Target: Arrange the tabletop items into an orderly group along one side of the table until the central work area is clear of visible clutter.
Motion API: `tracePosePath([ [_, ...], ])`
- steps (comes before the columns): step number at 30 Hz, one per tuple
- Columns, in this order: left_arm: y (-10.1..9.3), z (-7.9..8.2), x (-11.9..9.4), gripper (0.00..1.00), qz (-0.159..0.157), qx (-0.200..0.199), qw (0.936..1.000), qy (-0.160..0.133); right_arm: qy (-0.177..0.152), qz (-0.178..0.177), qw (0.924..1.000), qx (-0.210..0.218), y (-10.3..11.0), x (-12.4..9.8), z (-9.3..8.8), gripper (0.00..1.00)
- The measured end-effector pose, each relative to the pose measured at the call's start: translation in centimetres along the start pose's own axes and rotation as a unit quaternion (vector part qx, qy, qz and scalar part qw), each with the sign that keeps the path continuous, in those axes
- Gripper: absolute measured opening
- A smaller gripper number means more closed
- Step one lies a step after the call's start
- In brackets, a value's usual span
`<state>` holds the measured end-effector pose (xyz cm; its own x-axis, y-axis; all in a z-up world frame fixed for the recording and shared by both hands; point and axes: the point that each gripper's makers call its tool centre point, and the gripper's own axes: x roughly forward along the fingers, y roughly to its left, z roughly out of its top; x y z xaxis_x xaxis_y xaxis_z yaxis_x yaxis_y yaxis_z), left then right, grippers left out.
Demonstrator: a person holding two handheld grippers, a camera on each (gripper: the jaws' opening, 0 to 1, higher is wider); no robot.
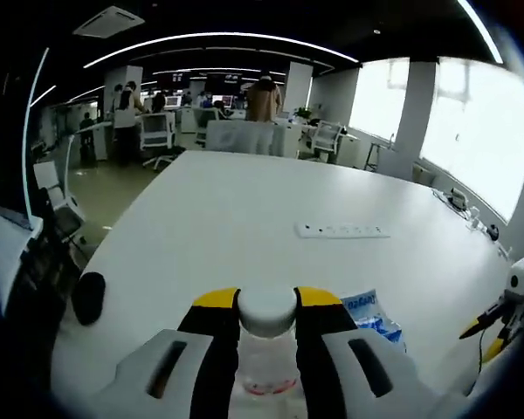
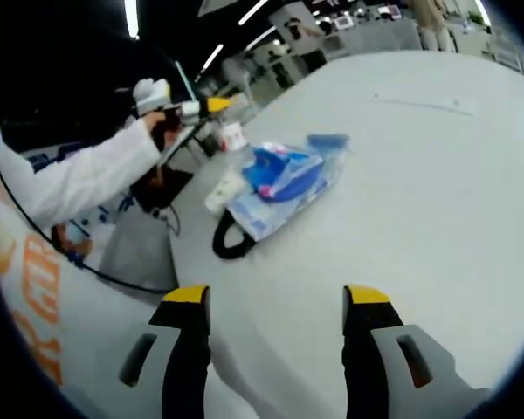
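My left gripper point(image 1: 266, 303) is shut on a clear plastic bottle point(image 1: 266, 367) with a white cap, gripped just under the cap and held over the near part of the white table point(image 1: 244, 201). A blue and white packet point(image 1: 373, 316) lies just right of the bottle. In the right gripper view the same packet point(image 2: 284, 179) lies ahead on the table with a black loop point(image 2: 231, 242) at its near end. My right gripper point(image 2: 277, 301) is open over bare tabletop, short of the packet. The left gripper point(image 2: 192, 109), in a white-sleeved hand, shows beyond it, and the right gripper point(image 1: 493, 325) shows at the table's right edge.
A white power strip point(image 1: 342, 231) lies further out on the table. A black object point(image 1: 89, 297) sits at the table's left edge. Small items point(image 1: 467, 209) line the far right edge. Office desks, chairs and people stand beyond the table.
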<state>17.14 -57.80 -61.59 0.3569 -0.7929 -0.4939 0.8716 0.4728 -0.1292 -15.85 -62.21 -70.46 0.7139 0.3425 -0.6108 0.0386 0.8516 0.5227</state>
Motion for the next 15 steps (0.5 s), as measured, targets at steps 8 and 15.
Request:
tracePosePath([
  [8, 0.2, -0.6, -1.0, 0.22, 0.0, 0.003, 1.0, -0.009, 0.008, 0.001, 1.0, -0.001, 0.4, 0.1, -0.5, 0.6],
  [15, 0.2, -0.9, -1.8, 0.22, 0.0, 0.012, 0.9999, -0.006, 0.002, 0.012, 0.9999, 0.0, 1.1, 0.3, 0.1, 0.6],
])
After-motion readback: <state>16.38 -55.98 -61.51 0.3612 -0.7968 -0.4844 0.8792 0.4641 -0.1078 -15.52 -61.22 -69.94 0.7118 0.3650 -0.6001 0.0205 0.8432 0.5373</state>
